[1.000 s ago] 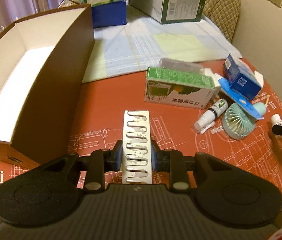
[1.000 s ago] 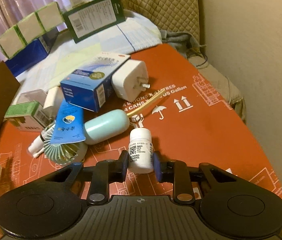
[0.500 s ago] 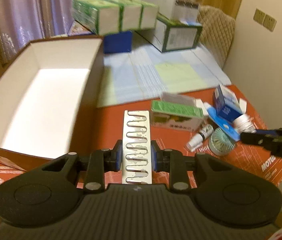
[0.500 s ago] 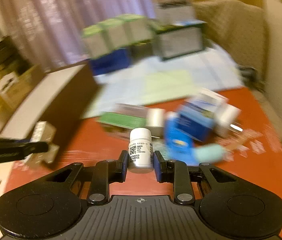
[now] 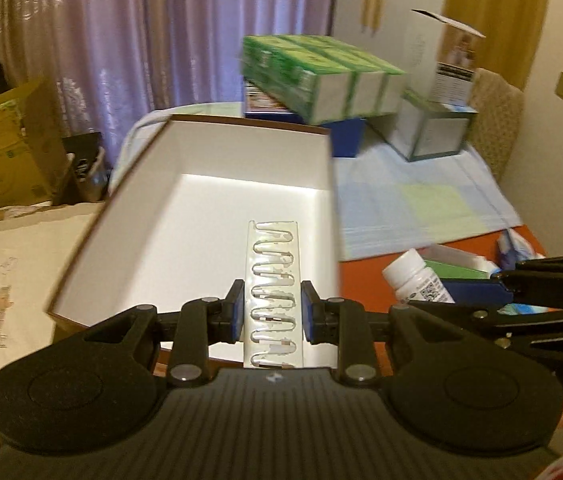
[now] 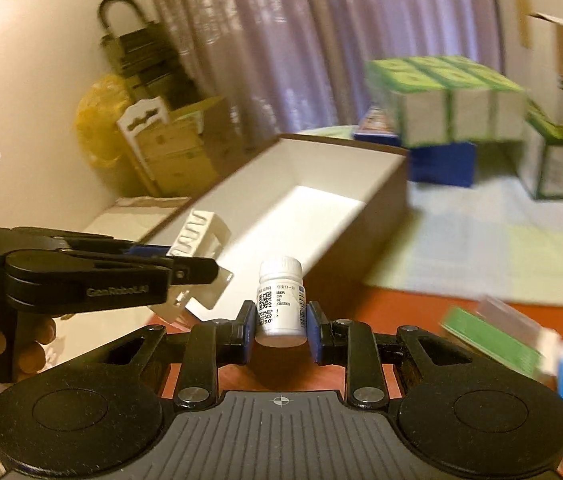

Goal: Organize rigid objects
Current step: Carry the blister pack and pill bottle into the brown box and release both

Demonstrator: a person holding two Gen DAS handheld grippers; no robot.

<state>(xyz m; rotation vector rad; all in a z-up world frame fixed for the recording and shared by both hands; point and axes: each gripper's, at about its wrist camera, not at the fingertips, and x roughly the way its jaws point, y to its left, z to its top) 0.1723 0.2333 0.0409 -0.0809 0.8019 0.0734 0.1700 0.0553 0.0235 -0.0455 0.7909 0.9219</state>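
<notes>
My left gripper (image 5: 272, 307) is shut on a clear blister strip (image 5: 271, 272) and holds it above the near end of an open brown box with a white inside (image 5: 209, 216). My right gripper (image 6: 278, 316) is shut on a small white pill bottle (image 6: 280, 300), held upright in the air just right of the box (image 6: 309, 204). The bottle (image 5: 417, 276) and the right gripper show at the right of the left wrist view. The left gripper with the strip (image 6: 197, 236) shows at the left of the right wrist view.
A green box (image 6: 493, 336) and blue items lie on the red table (image 5: 365, 280) at the right. Green-and-white cartons (image 5: 321, 76) on a blue box stand behind the brown box, on a pale cloth (image 5: 421, 200). Cardboard boxes (image 5: 5, 148) sit on the floor at the left.
Both grippers have lifted off the table and swung left toward the brown box, each keeping its object. The left gripper now hangs over the box's near end.
</notes>
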